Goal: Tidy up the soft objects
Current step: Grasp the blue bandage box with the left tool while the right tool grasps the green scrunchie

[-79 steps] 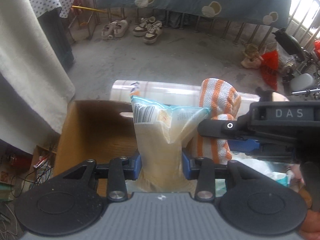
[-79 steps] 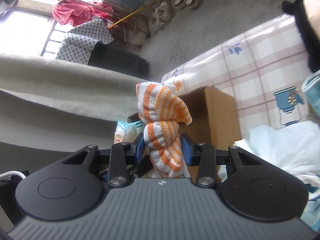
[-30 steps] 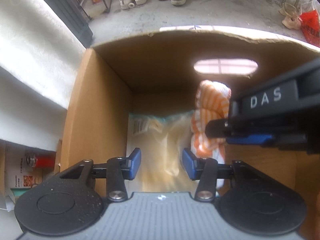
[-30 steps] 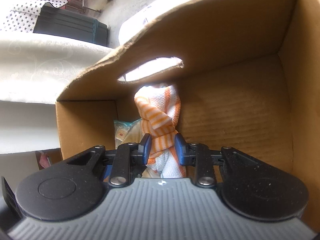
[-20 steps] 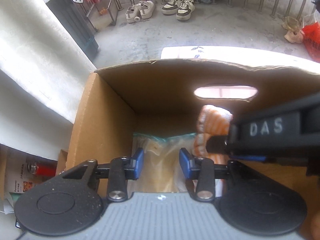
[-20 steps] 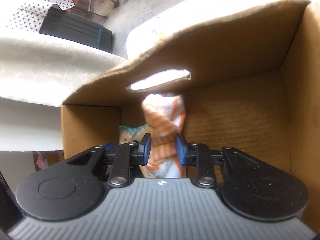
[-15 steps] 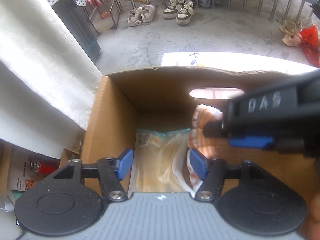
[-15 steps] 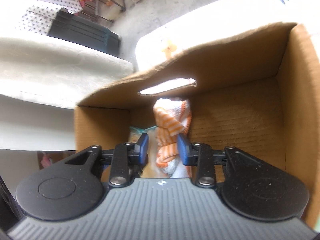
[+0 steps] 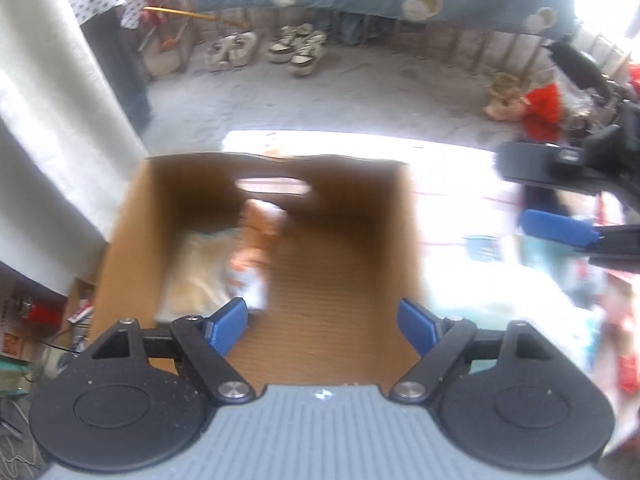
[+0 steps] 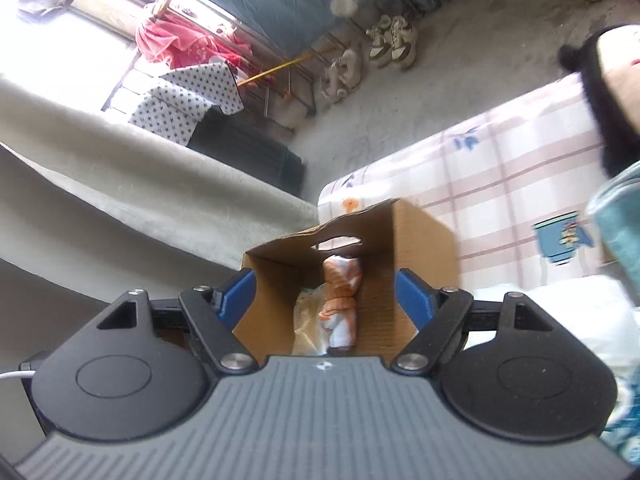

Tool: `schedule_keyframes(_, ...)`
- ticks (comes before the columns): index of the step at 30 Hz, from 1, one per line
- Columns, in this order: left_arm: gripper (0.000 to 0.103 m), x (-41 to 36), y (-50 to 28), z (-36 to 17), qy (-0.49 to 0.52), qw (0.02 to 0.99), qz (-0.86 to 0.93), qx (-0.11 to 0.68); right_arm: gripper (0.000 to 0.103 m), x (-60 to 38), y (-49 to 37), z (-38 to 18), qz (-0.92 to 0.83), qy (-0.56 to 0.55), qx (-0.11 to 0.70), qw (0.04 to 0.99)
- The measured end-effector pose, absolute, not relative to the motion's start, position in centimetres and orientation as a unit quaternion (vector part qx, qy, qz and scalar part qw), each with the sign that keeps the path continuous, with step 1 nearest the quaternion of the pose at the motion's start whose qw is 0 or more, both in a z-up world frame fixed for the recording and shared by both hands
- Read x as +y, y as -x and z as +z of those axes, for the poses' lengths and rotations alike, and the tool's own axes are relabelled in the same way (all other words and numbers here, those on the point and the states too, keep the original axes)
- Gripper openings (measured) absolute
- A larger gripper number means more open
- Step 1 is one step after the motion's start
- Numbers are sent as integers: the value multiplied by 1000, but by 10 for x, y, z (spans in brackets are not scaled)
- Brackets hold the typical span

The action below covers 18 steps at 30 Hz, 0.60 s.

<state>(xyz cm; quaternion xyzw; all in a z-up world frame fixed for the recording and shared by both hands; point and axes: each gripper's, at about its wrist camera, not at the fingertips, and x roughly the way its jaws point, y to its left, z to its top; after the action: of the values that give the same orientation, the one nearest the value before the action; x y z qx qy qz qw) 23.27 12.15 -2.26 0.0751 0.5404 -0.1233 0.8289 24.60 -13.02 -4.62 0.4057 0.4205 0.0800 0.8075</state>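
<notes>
An open cardboard box stands on the checked tablecloth. Inside it, at the left, lies a clear bag with pale filling. An orange-and-white striped cloth leans beside the bag, toward the box's far wall. My left gripper hangs above the box, its jaws opening, with nothing between them. My right gripper is back from the box and above it, jaws opening, nothing held; in the left wrist view it shows at the right edge.
A black-and-cream plush toy and a teal soft item lie at the right of the table, near white bedding. A pale blanket hangs left of the box. Shoes stand on the concrete floor.
Both grippers let go of the bag and the striped cloth inside the box, opened wide and rose out of it. The right gripper drew away to the right.
</notes>
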Motion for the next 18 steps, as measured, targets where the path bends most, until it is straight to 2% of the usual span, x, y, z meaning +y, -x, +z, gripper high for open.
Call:
schedule_keyframes(3, 83, 93, -204, -11, -71, 829, -137, 538, 77, -193, -197, -27, 56, -390, 416, 820)
schedule_keyframes(8, 83, 45, -154, 3, -42, 818, -156, 552, 78, -281, -121, -21, 3, -353, 456, 817)
schedule_keyframes(14, 83, -22, -88, -15, -50, 779, -204, 591, 78, -310, -65, -74, 22, -276, 565, 777)
schedule_keyframes(18, 69, -59, -52, -62, -56, 735, -217, 640, 78, -286, -60, -117, 74, -219, 609, 759)
